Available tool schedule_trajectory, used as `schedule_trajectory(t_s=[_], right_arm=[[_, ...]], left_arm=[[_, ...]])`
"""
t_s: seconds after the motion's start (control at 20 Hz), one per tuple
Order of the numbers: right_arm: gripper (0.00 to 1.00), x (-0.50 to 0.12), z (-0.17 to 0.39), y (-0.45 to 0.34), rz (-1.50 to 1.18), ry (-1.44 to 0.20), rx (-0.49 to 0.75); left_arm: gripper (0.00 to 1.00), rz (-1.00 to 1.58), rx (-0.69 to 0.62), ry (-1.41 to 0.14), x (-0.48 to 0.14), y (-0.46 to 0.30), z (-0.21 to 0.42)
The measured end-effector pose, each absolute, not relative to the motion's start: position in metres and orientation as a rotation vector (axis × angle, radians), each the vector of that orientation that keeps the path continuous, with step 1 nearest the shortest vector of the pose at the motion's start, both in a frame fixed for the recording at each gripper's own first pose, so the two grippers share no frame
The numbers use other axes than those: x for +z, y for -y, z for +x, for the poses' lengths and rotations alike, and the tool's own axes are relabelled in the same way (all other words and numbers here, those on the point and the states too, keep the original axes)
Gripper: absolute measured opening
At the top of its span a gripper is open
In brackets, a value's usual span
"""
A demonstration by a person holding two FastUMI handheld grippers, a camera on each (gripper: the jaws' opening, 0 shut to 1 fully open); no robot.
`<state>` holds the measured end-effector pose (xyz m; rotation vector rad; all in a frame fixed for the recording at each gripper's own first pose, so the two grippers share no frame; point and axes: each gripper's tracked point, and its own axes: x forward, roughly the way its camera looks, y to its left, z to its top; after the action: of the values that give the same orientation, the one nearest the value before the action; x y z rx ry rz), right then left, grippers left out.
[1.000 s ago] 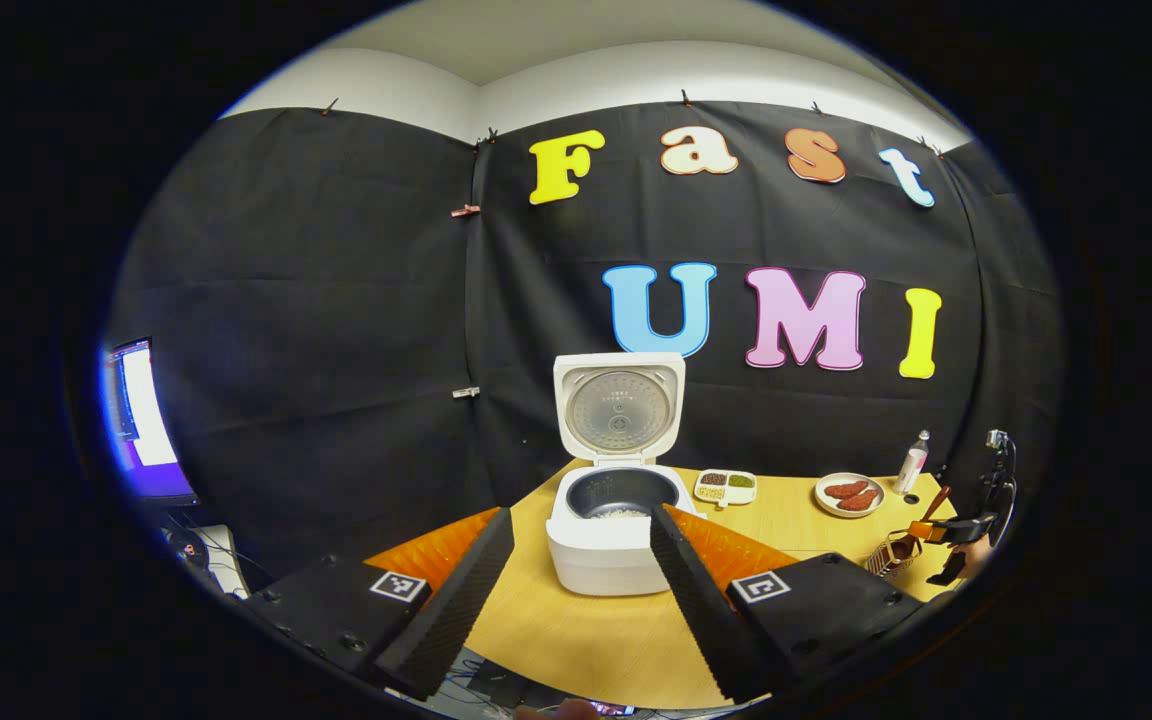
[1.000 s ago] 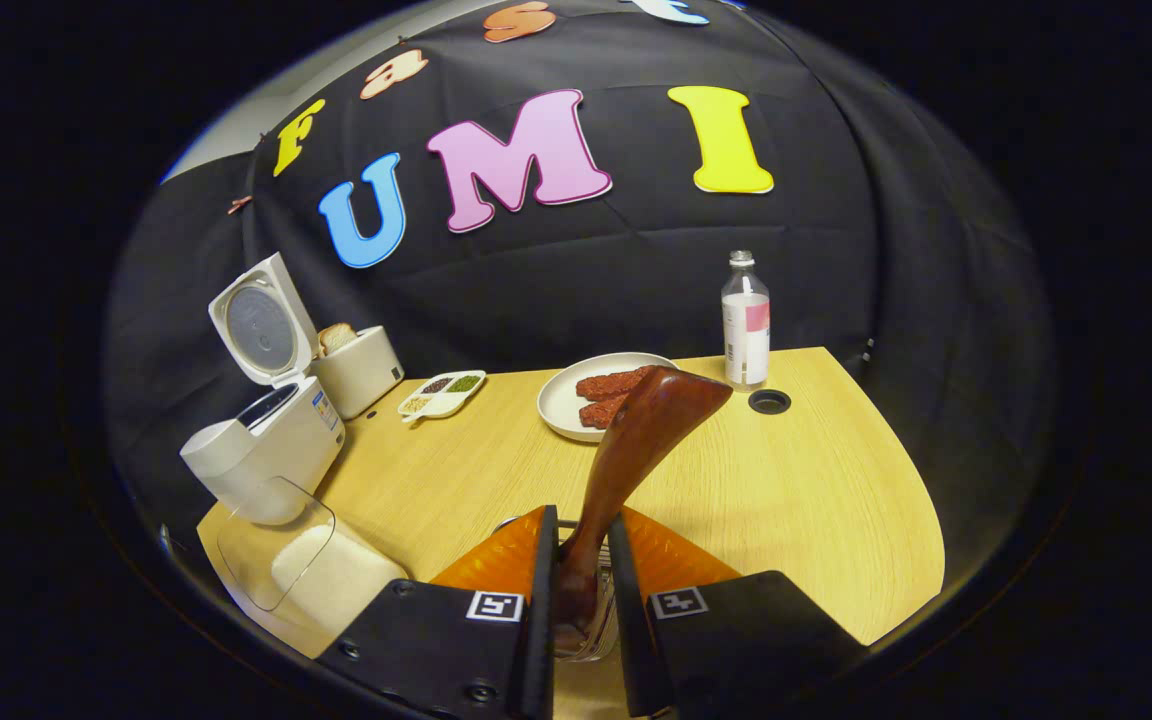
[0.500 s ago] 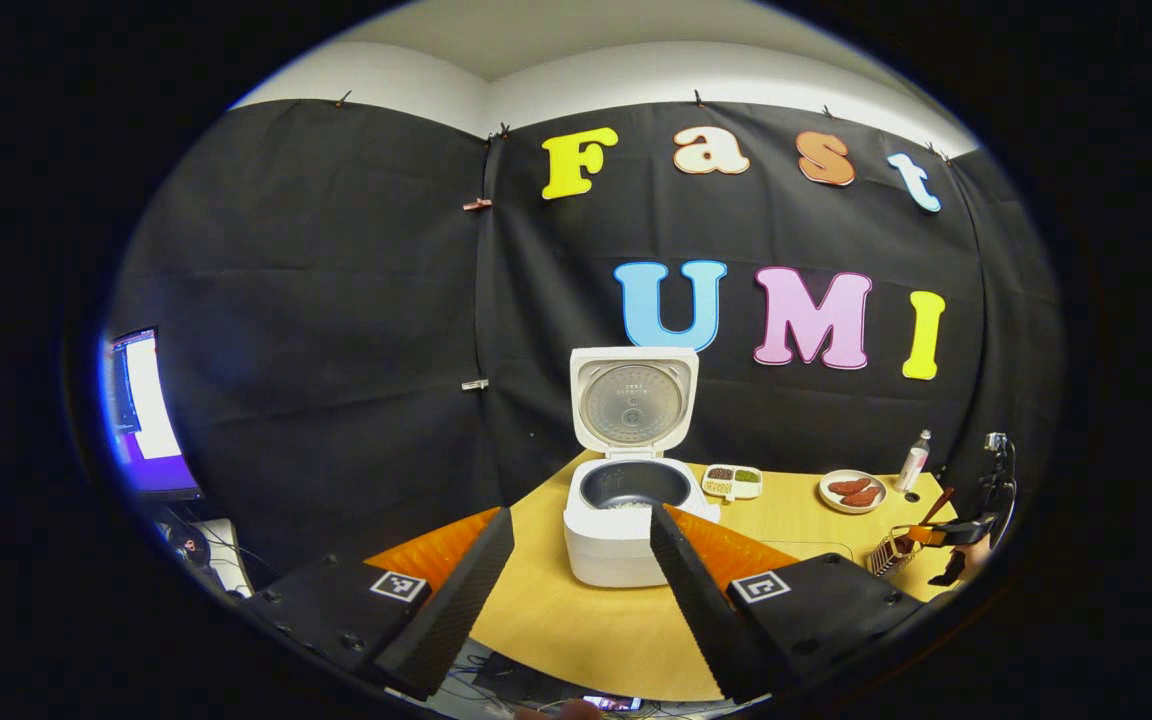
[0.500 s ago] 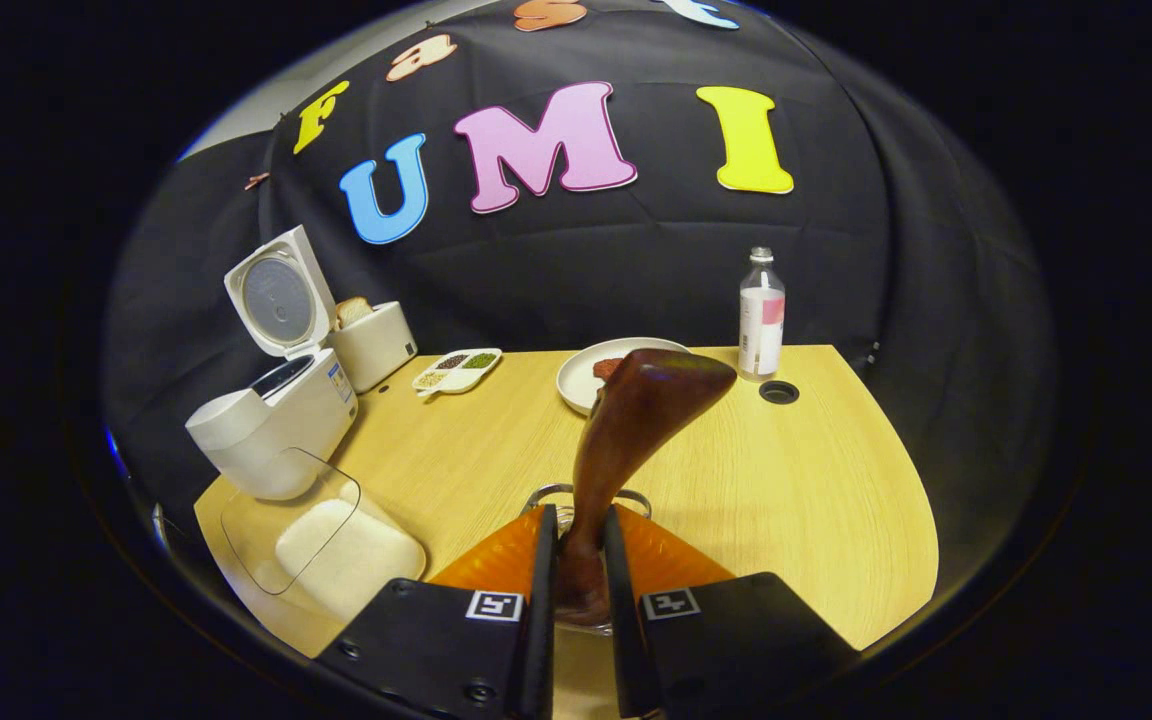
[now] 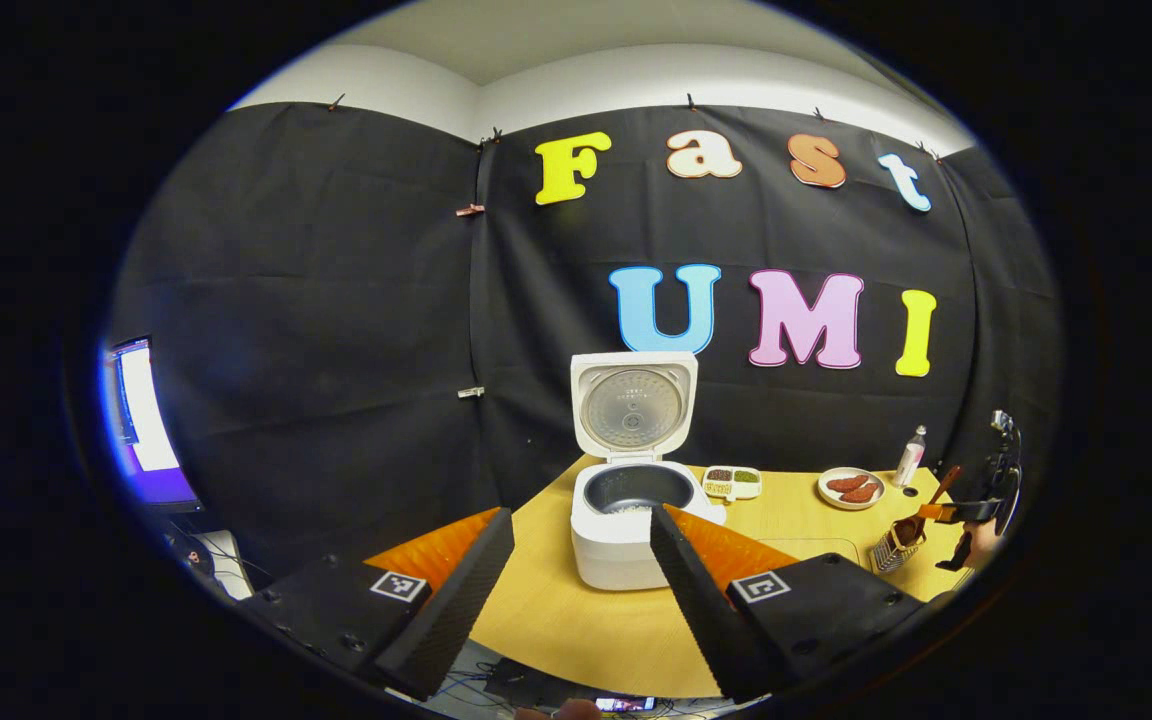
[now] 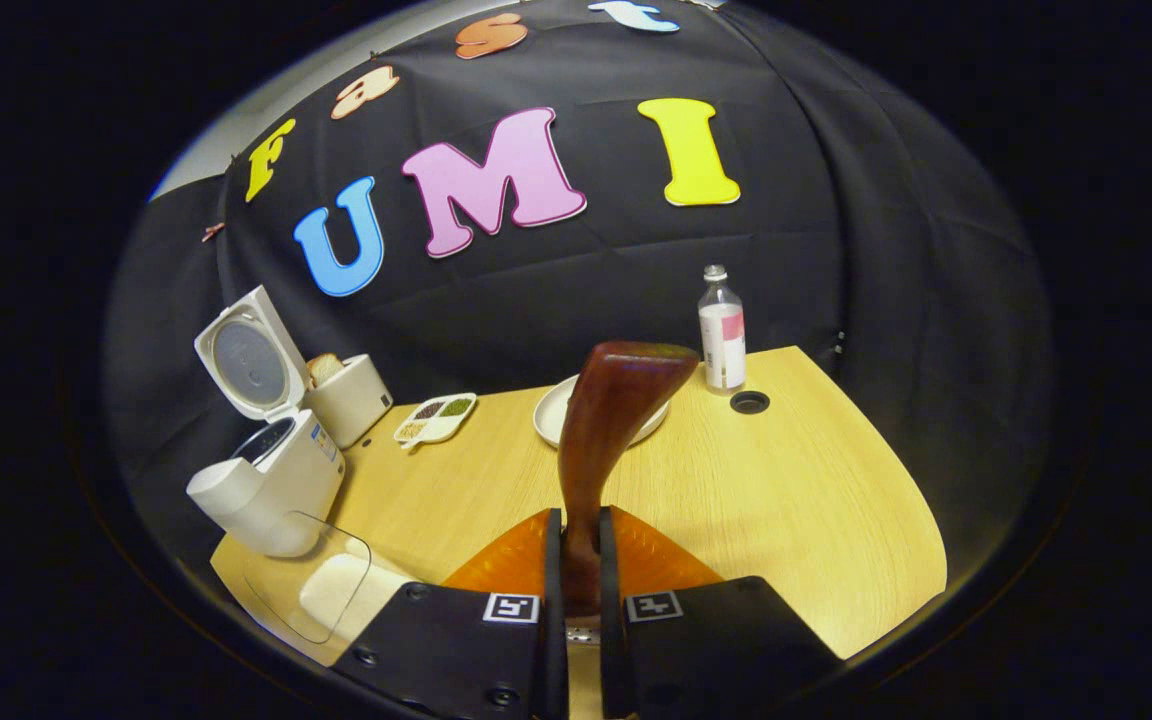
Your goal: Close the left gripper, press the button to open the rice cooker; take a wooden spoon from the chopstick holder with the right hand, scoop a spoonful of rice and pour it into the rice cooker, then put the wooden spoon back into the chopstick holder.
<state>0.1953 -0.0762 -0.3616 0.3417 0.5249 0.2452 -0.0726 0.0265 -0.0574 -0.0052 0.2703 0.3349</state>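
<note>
The white rice cooker point(image 5: 628, 520) stands open on the wooden table point(image 5: 576, 620), lid point(image 5: 633, 405) upright, with a little rice in its dark pot. My left gripper point(image 5: 576, 555) hovers open in front of it, holding nothing. My right gripper point(image 6: 577, 515) is shut on the handle of the dark wooden spoon point(image 6: 616, 400), whose bowl points up and away. In the left gripper view that right gripper point(image 5: 956, 512) holds the spoon just above the wire chopstick holder point(image 5: 896, 545) at the table's right end. A clear box of rice point(image 6: 341, 590) lies near the cooker point(image 6: 271, 480).
Behind the cooker stands a toaster with bread point(image 6: 348, 398). A divided dish of grains point(image 6: 434, 418), a white plate point(image 6: 548, 420), a bottle point(image 6: 722, 332) and a cable hole point(image 6: 749, 403) line the far side. A lit monitor point(image 5: 141, 420) is off the table's left.
My right gripper has shifted with the spoon, which now stands more upright; the holder's rim seen ahead of its fingers is now hidden. My left gripper has drawn back slightly from the cooker.
</note>
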Motion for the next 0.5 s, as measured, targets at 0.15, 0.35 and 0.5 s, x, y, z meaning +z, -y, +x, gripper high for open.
schedule_trajectory(t_s=[0.15, 0.35, 0.5], right_arm=[[0.17, -0.339, 0.193, 0.085, 0.321, -0.495, 0.232], [0.17, -0.294, 0.182, 0.081, 0.326, -0.439, 0.22], [0.17, -0.26, 0.167, 0.056, 0.362, -0.405, 0.239]], left_arm=[[0.95, -0.021, 0.317, -0.269, -0.061, -0.033, -0.073], [0.95, -0.033, 0.288, -0.252, -0.061, -0.046, -0.068], [0.95, -0.039, 0.269, -0.24, -0.061, -0.058, -0.069]])
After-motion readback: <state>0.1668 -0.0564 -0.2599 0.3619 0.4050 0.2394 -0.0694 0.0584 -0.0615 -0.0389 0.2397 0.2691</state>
